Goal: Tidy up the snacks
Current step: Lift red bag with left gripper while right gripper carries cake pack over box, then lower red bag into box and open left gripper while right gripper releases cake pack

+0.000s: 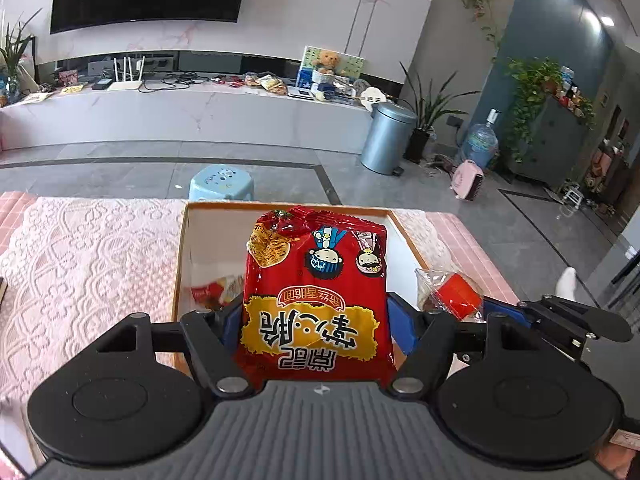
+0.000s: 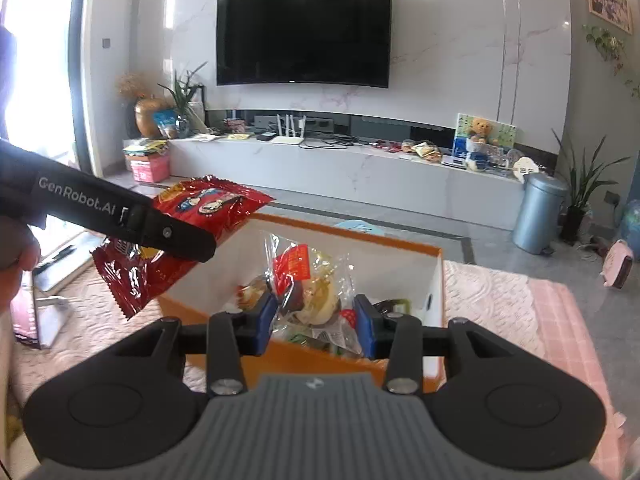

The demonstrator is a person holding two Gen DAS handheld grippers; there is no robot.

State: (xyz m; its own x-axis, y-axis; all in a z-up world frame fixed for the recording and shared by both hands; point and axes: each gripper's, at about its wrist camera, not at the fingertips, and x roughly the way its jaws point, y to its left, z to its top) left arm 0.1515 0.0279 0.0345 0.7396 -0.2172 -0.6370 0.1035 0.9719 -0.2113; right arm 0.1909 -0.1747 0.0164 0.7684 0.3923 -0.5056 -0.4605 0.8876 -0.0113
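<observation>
R tool (image 2: pixel 316 318) grips clear snack bag (image 2: pixel 310 280) over orange box (image 2: pixel 434 280); L tool (image 2: pixel 176 240) grips red packet (image 2: pixel 180 236).

A home living room, plain as day: big dark TV (image 2: pixel 303 34) on a marble wall, long white console (image 2: pixel 348 168) below it strewn with a router (image 2: pixel 289 133), cables and a teddy bear (image 2: pixel 480 128). Potted plants (image 1: pixel 430 116) by a grey bin (image 1: pixel 386 138), water jug (image 1: pixel 480 142) on the tiled floor (image 1: pixel 120 176), pink lace cloth (image 1: pixel 88 256) up front
</observation>
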